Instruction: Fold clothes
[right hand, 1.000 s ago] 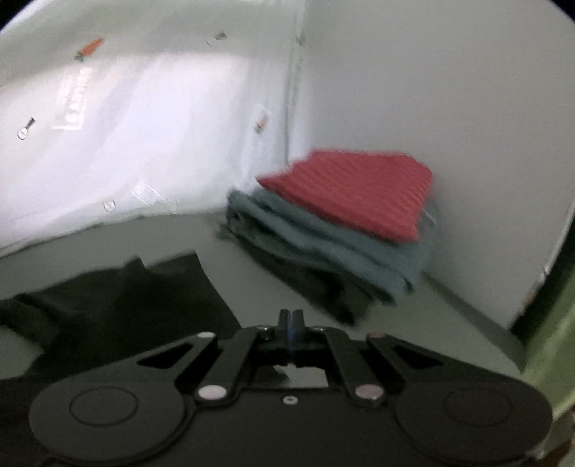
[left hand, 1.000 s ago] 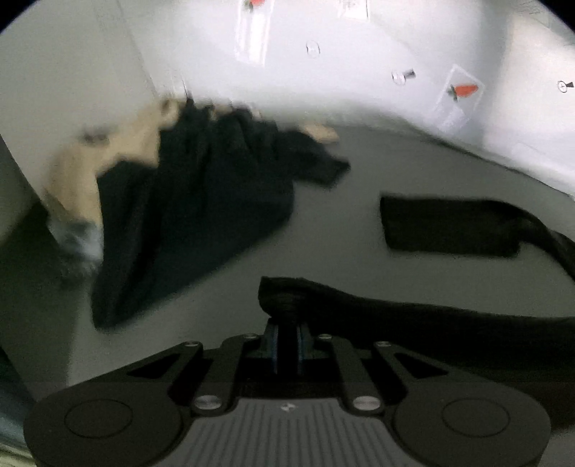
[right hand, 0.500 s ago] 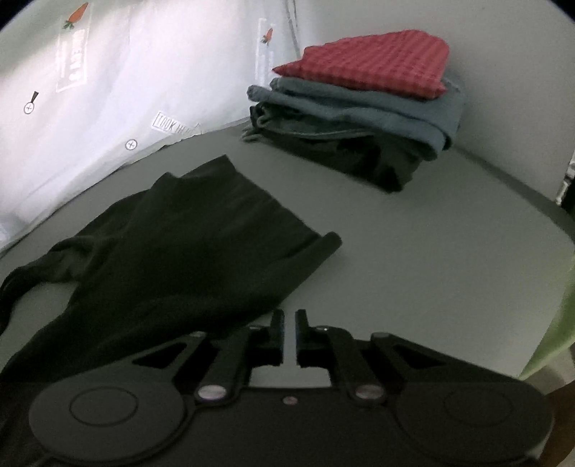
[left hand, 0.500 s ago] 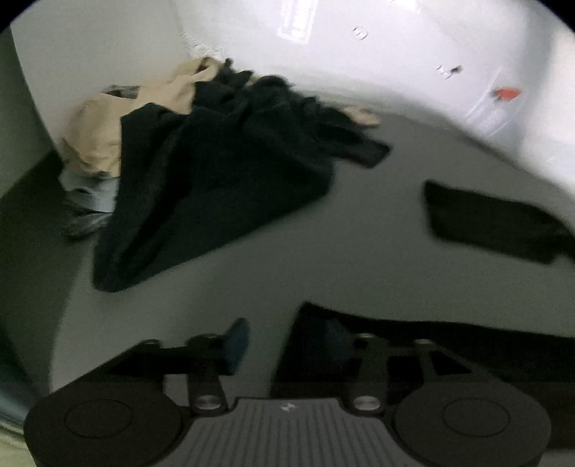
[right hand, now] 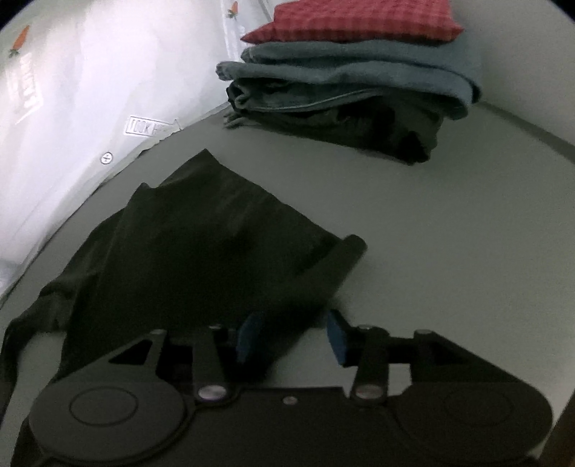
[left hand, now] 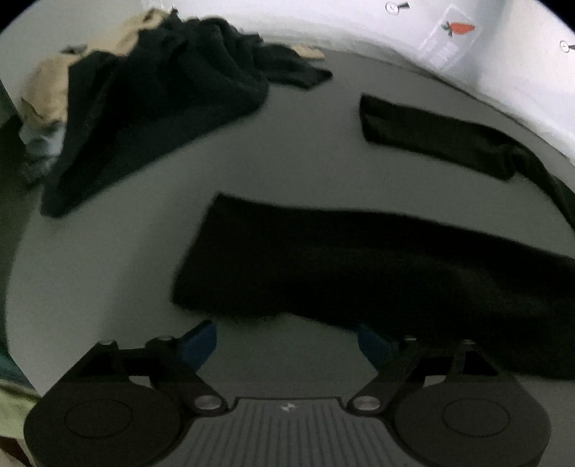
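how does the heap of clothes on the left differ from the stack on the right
The heap is loose and crumpled, mostly a black garment draped over tan fabric; the stack is neatly folded in flat layers. The heap sprawls across the table; the stack is compact, with a red checked piece on top. Both sit against the back wall.
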### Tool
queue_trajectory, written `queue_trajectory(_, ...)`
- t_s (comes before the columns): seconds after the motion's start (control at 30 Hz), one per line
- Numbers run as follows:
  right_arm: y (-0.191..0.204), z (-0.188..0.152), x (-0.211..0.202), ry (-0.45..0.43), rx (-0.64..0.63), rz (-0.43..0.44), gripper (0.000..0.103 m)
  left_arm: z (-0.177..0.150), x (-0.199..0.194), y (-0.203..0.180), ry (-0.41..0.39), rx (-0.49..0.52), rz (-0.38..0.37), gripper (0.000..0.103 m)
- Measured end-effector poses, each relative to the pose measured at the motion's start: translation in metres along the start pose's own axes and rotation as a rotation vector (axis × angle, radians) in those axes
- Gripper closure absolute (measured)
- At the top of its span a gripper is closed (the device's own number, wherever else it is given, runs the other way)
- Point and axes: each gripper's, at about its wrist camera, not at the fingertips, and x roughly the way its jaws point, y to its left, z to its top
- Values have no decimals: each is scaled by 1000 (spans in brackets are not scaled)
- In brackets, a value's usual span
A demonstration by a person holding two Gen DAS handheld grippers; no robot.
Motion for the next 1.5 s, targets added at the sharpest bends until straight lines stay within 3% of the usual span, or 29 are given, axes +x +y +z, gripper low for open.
queue_trajectory(0.17,9,4,11,-2,-34,13,59,-3,10,-10,17,-25,12,8)
queue_trajectory(0.23,7,5,12,-13,-62,19,84,-4,13,-14,22,-20,17,4)
queue_trajectory(0.33,6,7,13,-30,-142,25,99,-5,18,-19,30,-1,26,0)
queue_trajectory(0.4,8,8,10,-64,-212,-16,99,-6,18,-19,29,-4,28,0)
queue_trajectory(0.53,5,18,9,-149,-330,-178,99,-4,21,-19,41,-5,26,0)
queue_trajectory(0.67,-12,28,27,-91,-287,-218,98,-3,21,-19,47,-4,27,0)
queue_trajectory(0.7,-12,29,28,-91,-282,-218,97,-3,20,-19,46,-2,27,0)
queue_trajectory(0.77,-5,28,27,-79,-283,-257,80,-2,20,-18,53,0,26,0)
queue_trajectory(0.8,-2,27,27,-73,-285,-277,66,0,21,-18,65,1,24,0)
queue_trajectory(0.87,5,21,22,-70,-265,-303,62,10,24,-15,108,5,13,0)
queue_trajectory(0.97,16,10,5,-86,-203,-304,47,26,24,-7,169,26,-39,0)
queue_trajectory(1.03,29,-1,-7,-102,-176,-269,21,36,17,2,134,23,-69,0)
queue_trajectory(1.27,102,-53,-19,-77,-193,-161,8,97,5,27,-35,38,-146,0)
queue_trajectory(1.5,155,-72,3,-42,-84,-152,1,183,45,10,-90,111,-211,3)
